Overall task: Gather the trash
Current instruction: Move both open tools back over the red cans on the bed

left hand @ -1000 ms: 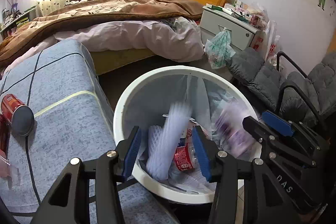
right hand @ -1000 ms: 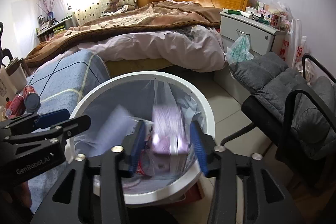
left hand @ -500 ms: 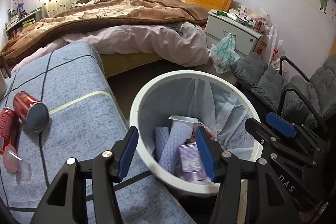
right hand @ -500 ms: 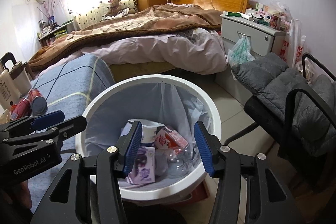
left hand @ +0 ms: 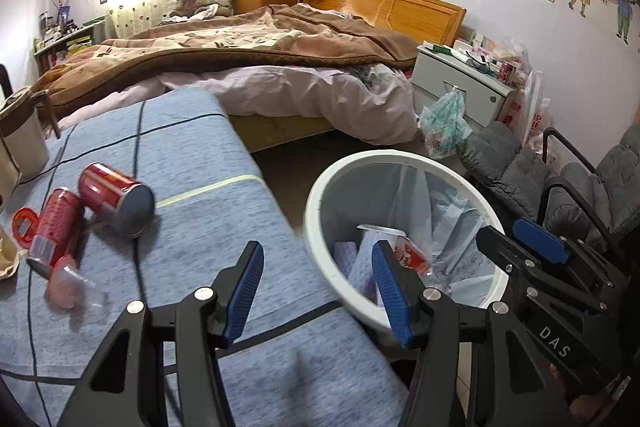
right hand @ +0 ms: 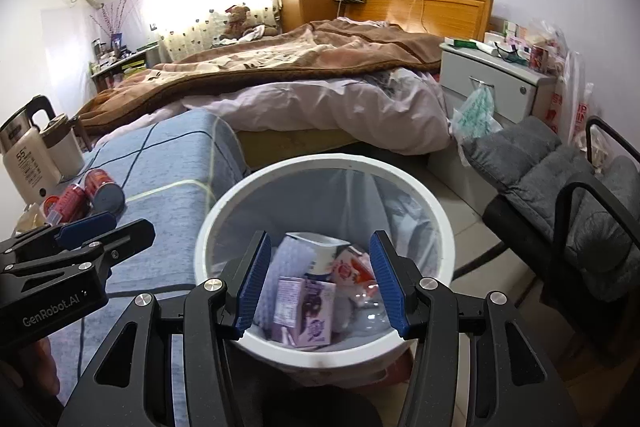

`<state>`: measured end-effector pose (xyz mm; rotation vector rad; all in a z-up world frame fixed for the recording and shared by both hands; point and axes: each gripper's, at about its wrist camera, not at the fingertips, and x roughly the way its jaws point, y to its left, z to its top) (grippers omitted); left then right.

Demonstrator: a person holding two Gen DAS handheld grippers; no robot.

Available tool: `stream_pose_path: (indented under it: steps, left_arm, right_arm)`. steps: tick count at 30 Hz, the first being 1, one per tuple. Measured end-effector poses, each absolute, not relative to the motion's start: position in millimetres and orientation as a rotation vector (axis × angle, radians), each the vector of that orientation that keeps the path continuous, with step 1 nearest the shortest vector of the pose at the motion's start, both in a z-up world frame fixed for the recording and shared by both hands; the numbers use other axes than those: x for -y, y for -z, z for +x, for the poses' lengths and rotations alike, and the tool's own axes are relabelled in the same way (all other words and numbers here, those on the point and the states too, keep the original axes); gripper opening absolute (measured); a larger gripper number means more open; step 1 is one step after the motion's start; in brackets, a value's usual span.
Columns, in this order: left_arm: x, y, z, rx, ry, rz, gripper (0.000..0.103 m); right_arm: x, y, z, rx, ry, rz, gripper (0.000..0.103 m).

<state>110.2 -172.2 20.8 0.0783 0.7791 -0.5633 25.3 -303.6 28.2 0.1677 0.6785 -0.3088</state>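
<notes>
A white trash bin (left hand: 320,227) with a clear liner stands on the floor beside a blue-covered table (left hand: 192,195); it also shows in the right wrist view (right hand: 440,223). Inside lie a purple carton (right hand: 306,311), a white cup (right hand: 316,255) and foam wrap. My left gripper (left hand: 318,291) is open and empty over the table edge. My right gripper (right hand: 320,283) is open and empty above the bin. Two red cans (left hand: 114,199) and plastic scraps (left hand: 64,283) lie on the table's left.
A bed (left hand: 260,67) with a brown blanket fills the back. A grey nightstand (left hand: 456,83) with a hanging bag stands right of it. A grey padded chair (right hand: 560,195) sits right of the bin. A kettle (right hand: 28,155) stands at the table's left.
A purple carton and foam wrap dropped into the bin and settled. My left gripper has swung left from above the bin toward the table and the cans. Both grippers stay open.
</notes>
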Motion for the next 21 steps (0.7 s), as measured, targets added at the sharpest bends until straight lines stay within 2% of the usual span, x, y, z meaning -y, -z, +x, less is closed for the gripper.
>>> stream_pose_path:
  steps: [21]
  left_arm:
    - [40, -17, 124, -0.754, 0.315, -0.043, 0.060]
  right_arm:
    - [224, -26, 66, -0.674, 0.109, 0.117, 0.052]
